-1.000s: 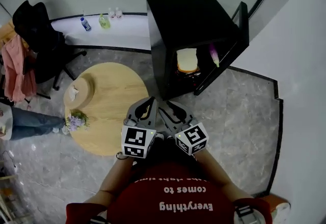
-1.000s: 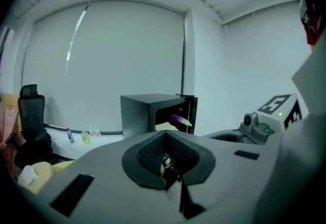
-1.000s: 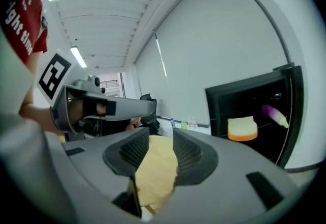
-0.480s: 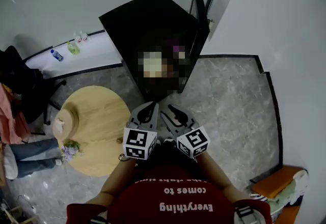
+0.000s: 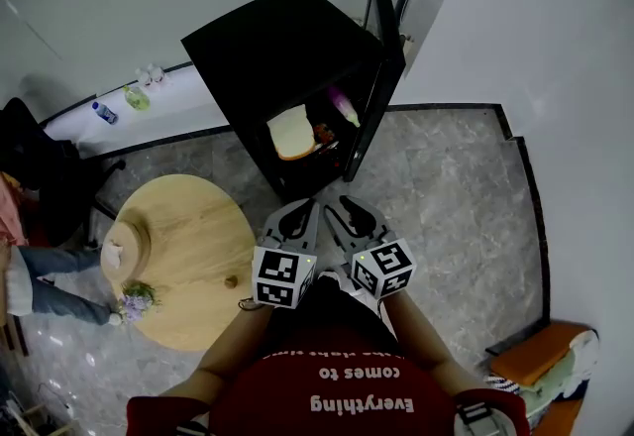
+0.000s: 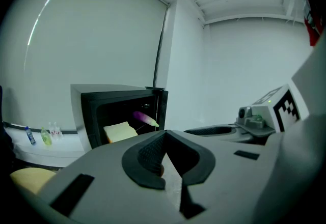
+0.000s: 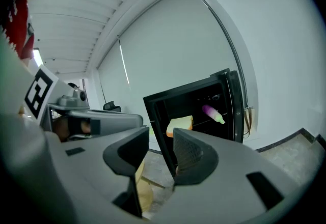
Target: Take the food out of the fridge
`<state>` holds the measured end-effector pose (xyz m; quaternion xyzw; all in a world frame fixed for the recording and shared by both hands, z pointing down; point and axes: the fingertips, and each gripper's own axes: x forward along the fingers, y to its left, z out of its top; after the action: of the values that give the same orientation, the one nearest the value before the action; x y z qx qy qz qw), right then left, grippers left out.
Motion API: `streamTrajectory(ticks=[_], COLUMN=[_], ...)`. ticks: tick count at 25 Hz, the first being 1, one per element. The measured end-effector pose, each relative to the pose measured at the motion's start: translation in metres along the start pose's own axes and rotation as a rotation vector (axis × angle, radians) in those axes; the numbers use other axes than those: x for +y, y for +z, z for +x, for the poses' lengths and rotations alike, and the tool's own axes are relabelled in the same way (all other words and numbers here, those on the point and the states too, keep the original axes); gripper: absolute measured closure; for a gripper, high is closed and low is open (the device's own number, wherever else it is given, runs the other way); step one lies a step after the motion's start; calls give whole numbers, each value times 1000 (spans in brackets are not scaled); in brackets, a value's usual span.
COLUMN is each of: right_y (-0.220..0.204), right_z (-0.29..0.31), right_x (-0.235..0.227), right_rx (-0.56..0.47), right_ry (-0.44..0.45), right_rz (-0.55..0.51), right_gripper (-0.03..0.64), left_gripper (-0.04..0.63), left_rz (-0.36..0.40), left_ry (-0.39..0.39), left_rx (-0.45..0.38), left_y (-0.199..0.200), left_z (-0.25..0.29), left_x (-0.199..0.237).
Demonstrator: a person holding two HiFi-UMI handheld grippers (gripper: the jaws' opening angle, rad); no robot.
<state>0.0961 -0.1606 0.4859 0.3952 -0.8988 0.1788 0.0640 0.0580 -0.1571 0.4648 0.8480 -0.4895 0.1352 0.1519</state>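
There is one black fridge (image 5: pixel 287 38), standing on the grey floor at the far side. Its single door (image 5: pixel 379 77) is swung open to the right. Three foods show inside. One slice of bread (image 5: pixel 291 134) lies on the left of the shelf. One purple vegetable with a pale green tip (image 5: pixel 344 108) lies to the right and farther in. One small red item (image 5: pixel 323 136) sits just right of the bread, too small to identify. All three are still in the fridge.

To the left is one round wooden table (image 5: pixel 193 226) with one small bunch of flowers (image 5: pixel 135 300) at its near edge. Four bottles stand on the white ledge by the far wall: one blue (image 5: pixel 102 112), one green (image 5: pixel 137 97) and two small pale ones (image 5: pixel 151 75).

There are two grippers, side by side in front of the person's chest. Both point at the open fridge from the near side and are apart from it.

The left gripper (image 6: pixel 165 135) has its jaw tips together, with nothing between them and nothing touched. The right gripper (image 7: pixel 161 139) has its jaws apart with a clear gap. It is empty, and the bread shows far off through that gap.
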Motion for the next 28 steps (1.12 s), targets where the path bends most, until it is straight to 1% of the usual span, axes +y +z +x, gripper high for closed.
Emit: streamTrajectory(ticks=[2, 5, 10, 16, 20, 22, 24, 28], right_y=[4, 11, 21, 25, 30, 30, 26, 8], right_z=[11, 30, 56, 92, 121, 136, 151, 176], right_x=[-17, -46, -82, -124, -154, -169, -183, -208], right_rx=[15, 53, 85, 162, 213, 242, 276, 359], right_ry=[-25, -67, -109, -191, -236, -251, -260, -271], right_rz=[-10, -57, -111, -202, -251, -261, -258, -212], right_gripper=[466, 466, 466, 465, 431, 426, 425, 423], left_gripper=[589, 589, 589, 589, 589, 589, 589, 589], left_rz=[-2, -6, -4, -24, -48, -67, -70, -70], left_ry=[3, 6, 15, 10, 16, 18, 20, 22], left_rx=[-1, -14, -32, 1, 23, 26, 26, 34], left_y=[1, 10, 22, 17, 13, 12, 13, 13], left_z=[5, 14, 30, 47, 55, 60, 63, 65], left_x=[3, 7, 12, 21, 28, 30, 31, 32])
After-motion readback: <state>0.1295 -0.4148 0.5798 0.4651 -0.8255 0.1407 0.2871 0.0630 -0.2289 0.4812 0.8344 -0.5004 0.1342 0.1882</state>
